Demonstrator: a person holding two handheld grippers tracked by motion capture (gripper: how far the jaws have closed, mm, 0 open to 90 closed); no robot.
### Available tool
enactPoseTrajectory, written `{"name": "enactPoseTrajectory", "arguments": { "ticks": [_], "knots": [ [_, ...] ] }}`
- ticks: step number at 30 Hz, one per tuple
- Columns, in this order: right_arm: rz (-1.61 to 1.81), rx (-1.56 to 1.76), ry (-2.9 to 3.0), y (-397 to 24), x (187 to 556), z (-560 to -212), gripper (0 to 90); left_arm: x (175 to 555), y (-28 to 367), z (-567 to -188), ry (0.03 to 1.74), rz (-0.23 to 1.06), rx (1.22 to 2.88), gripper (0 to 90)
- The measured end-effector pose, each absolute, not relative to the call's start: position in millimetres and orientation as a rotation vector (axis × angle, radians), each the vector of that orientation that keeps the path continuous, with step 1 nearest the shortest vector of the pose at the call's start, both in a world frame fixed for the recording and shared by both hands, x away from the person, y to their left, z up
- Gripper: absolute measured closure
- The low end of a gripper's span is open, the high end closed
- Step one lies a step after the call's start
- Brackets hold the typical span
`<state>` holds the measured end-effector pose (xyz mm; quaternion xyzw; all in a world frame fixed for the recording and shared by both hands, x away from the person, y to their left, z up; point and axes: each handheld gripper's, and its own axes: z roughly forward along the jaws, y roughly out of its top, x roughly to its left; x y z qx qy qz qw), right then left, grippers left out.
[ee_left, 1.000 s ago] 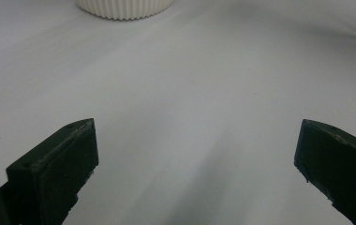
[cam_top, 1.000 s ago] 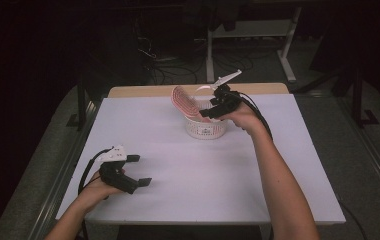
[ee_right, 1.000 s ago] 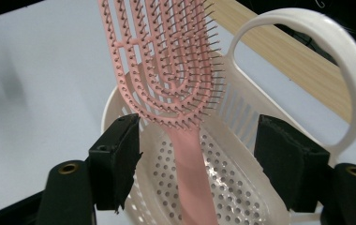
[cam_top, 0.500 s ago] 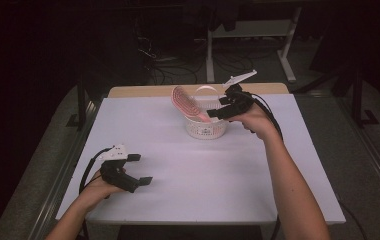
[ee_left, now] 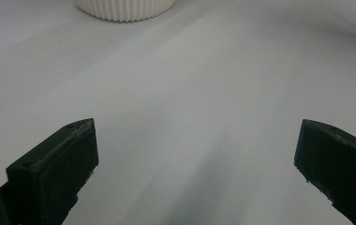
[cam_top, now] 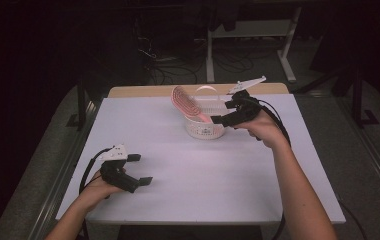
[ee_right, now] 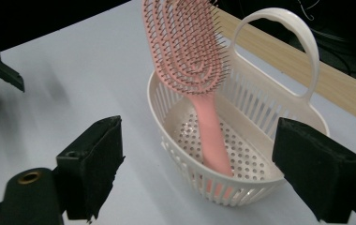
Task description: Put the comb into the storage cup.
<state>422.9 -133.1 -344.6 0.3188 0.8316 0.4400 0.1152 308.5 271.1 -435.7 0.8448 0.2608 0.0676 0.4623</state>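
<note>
The right gripper (ee_right: 197, 173), fingers just opened wide and empty, faces the pink hairbrush (ee_right: 192, 70) leaning handle-down in the white basket (ee_right: 279, 183) ahead; the open, empty left gripper (cam_top: 138, 169) lies well apart.

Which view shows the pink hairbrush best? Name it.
The right gripper view: the pink hairbrush stands close, handle down in the white basket. The high view shows it small; the left gripper view catches just the basket's base.
</note>
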Motion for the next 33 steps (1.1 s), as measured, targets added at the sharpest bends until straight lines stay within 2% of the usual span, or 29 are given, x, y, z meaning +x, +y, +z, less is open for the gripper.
{"name": "enactPoseTrajectory", "arguments": {
  "ticks": [12,23,33],
  "knots": [
    [1.288,0.946,2.401,-142.5,392.9,-356.7,12.6,307.1,270.8,-436.3,0.641,0.168,2.081,0.0],
    [1.292,0.946,2.395,-147.4,363.9,-375.2,2.8,305.8,272.8,-436.4,0.647,0.175,2.08,0.0],
    [1.326,0.948,2.39,-154.0,337.3,-393.6,0.1,304.4,274.5,-435.8,0.648,0.18,2.076,0.0]
  ]
}}
